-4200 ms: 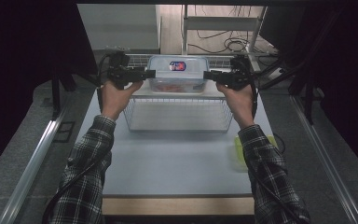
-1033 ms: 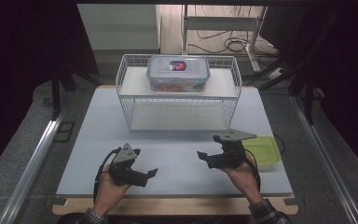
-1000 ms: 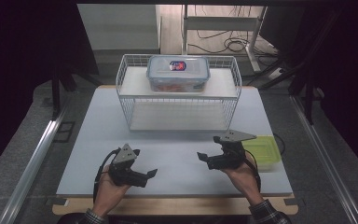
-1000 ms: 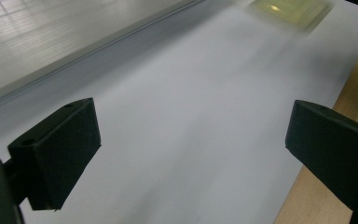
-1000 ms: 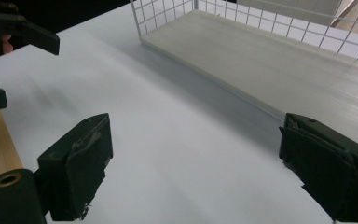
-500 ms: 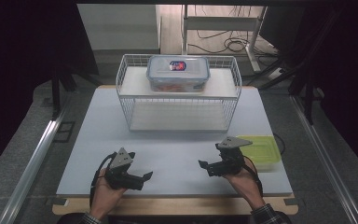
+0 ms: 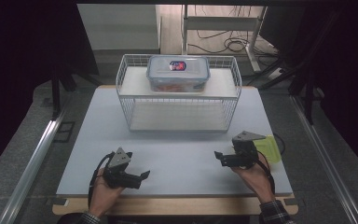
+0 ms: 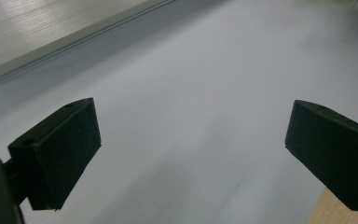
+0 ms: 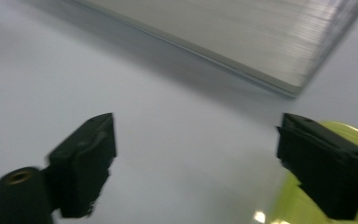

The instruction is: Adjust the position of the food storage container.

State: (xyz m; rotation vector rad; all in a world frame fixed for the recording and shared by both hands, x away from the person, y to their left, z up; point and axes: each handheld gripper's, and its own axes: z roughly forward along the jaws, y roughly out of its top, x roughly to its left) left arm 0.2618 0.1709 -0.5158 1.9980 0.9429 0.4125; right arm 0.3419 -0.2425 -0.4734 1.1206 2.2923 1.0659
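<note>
Sitting atop wire basket (image 7: 182,105), lidded clear box (image 7: 178,73), orange contents inside

- No text, number or brand can be read anywhere in the scene.
- The clear lidded container (image 7: 178,73), on top of the wire basket (image 7: 179,109) at the far side of the table, carries a small round sticker (image 7: 177,66) in red and blue on its lid; its print is too small to make out.

White table (image 7: 177,149), wire basket (image 7: 179,100), green lid (image 7: 270,148)
</note>
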